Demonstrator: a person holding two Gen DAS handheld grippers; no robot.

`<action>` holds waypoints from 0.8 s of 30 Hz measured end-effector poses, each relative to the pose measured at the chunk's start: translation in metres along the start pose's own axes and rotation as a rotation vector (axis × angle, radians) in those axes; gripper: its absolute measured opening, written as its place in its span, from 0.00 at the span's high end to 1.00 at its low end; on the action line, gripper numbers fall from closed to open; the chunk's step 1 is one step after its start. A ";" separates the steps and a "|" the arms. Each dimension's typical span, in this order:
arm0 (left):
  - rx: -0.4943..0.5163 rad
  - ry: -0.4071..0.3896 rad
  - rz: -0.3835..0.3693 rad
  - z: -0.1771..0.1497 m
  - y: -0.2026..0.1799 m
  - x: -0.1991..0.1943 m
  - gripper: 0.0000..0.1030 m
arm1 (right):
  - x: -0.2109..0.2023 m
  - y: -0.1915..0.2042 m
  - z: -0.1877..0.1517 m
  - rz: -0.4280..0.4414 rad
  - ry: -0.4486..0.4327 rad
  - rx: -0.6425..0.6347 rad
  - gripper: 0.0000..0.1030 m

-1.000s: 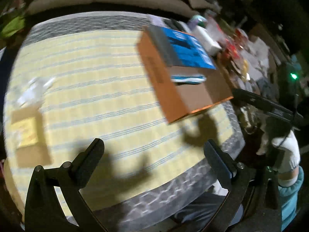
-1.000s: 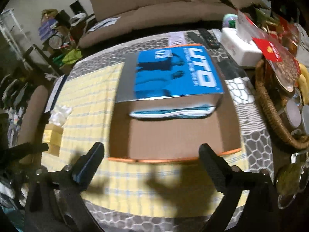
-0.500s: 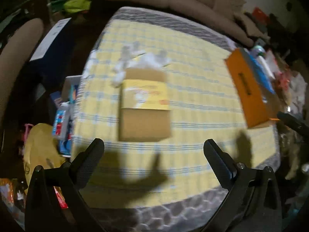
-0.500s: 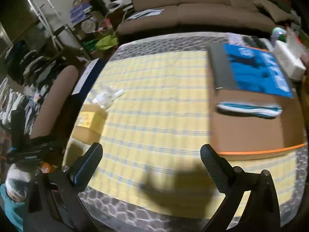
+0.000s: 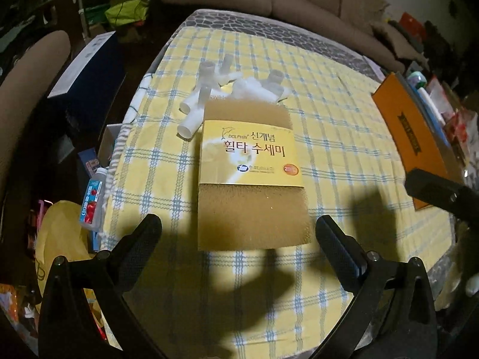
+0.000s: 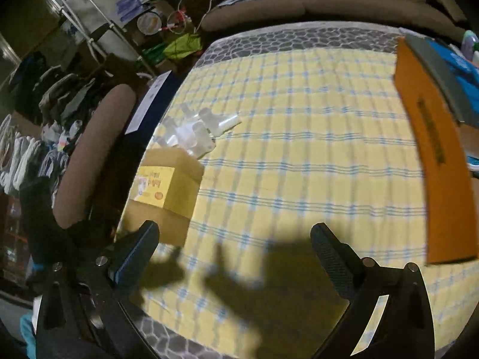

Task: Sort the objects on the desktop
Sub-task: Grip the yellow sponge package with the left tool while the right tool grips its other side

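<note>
A brown scouring-sponge pack with a yellow label (image 5: 250,173) lies on the yellow checked tablecloth (image 5: 344,137); it also shows in the right wrist view (image 6: 163,191). A heap of white plastic pipe fittings (image 5: 221,89) lies just beyond it, seen too in the right wrist view (image 6: 199,133). An orange shoe box (image 5: 410,137) sits at the table's right, with its blue lid in the right wrist view (image 6: 434,137). My left gripper (image 5: 238,233) is open, just short of the sponge pack. My right gripper (image 6: 233,246) is open and empty above the cloth.
A brown sofa (image 5: 284,3) runs behind the table. A dark box (image 5: 89,68), a bottle (image 5: 91,197) and a yellow bag (image 5: 60,239) lie off the table's left edge. A brown chair back (image 6: 92,155) stands at the left.
Both grippers have swung left, away from the orange shoe box. The left one has closed in on the sponge pack, which now lies between its open fingers' line.
</note>
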State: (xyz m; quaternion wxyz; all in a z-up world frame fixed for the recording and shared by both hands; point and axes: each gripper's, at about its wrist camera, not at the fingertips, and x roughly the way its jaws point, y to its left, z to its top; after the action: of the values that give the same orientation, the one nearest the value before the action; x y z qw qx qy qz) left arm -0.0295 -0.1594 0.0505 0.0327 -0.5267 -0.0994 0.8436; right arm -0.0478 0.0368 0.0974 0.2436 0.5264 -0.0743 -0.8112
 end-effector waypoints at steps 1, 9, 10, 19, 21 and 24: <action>-0.002 0.001 -0.002 0.000 0.000 0.002 0.00 | 0.004 0.001 0.002 0.004 0.003 0.007 0.01; -0.035 0.020 -0.085 0.002 0.009 0.014 0.18 | 0.032 0.011 0.014 0.081 0.036 0.072 0.01; -0.034 0.019 -0.097 0.002 0.008 0.013 0.23 | 0.035 0.012 0.013 0.091 0.043 0.080 0.01; -0.029 -0.009 -0.182 -0.003 -0.004 -0.005 0.28 | 0.055 0.018 0.003 0.182 0.114 0.142 0.01; -0.019 -0.025 -0.199 -0.004 -0.013 -0.013 0.28 | 0.057 0.020 0.000 0.205 0.128 0.152 0.03; -0.011 -0.037 -0.213 -0.007 -0.025 -0.021 0.28 | 0.054 0.018 -0.002 0.231 0.133 0.161 0.09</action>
State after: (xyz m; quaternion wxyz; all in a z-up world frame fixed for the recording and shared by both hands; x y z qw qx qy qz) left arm -0.0152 -0.1370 0.0714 0.1173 -0.4977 -0.1601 0.8443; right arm -0.0575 -0.0042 0.0594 0.2969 0.5846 -0.1826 -0.7327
